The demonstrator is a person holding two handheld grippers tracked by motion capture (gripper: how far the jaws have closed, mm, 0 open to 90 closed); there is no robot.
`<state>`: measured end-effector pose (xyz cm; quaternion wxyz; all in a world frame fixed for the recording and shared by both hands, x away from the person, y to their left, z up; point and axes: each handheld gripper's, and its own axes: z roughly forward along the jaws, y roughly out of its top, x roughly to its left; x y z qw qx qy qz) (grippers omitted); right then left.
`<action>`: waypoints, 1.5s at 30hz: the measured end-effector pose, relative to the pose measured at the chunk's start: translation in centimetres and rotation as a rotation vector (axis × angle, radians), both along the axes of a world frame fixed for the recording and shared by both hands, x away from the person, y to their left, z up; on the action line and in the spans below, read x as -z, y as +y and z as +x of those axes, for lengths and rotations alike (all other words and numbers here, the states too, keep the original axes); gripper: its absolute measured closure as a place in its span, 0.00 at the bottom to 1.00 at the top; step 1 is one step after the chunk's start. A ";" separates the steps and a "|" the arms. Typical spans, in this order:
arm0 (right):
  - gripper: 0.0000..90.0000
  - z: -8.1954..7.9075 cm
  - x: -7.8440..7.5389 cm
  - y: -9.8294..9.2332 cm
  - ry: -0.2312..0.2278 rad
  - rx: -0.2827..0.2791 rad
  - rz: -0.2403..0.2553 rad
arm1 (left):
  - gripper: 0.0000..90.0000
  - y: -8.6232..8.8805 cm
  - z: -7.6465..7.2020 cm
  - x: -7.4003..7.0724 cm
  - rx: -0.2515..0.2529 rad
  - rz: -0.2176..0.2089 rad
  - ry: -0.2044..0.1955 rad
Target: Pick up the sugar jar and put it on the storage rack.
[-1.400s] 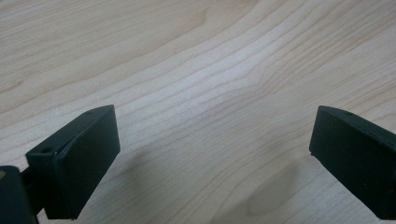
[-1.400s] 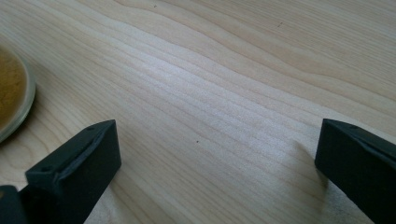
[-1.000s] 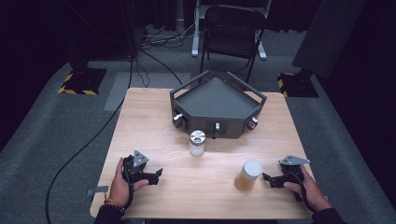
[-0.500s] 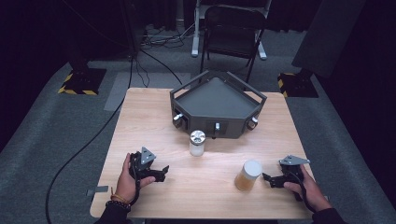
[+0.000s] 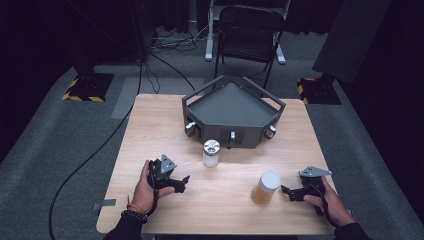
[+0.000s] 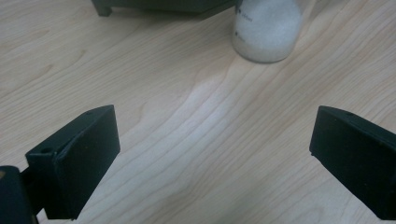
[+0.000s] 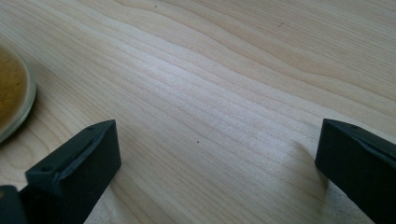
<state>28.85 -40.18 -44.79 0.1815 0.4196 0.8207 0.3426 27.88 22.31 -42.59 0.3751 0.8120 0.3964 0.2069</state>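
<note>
Your left gripper point(image 5: 176, 181) rests low on the tabletop point(image 5: 150, 130), fingers wide and aimed at the white jar point(image 5: 211, 153) near the grey tray point(image 5: 232, 102); your right gripper point(image 5: 291, 192), fingers equally wide, sits just beside the amber jar point(image 5: 265, 187), ready to close on it.

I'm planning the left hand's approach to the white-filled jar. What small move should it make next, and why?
Probably ease the left gripper forward and a little right toward the white-filled jar. Its fingers stand wide open over bare table, and in the left gripper view the jar sits ahead, off-centre to the right, not yet between them. The right gripper rests open beside the amber jar.
</note>
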 end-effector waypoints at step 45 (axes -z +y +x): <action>0.00 0.0 0.0 0.0 0.000 -0.004 -0.001 | 0.01 -5.0 4.2 -0.4 0.082 -0.047 -0.031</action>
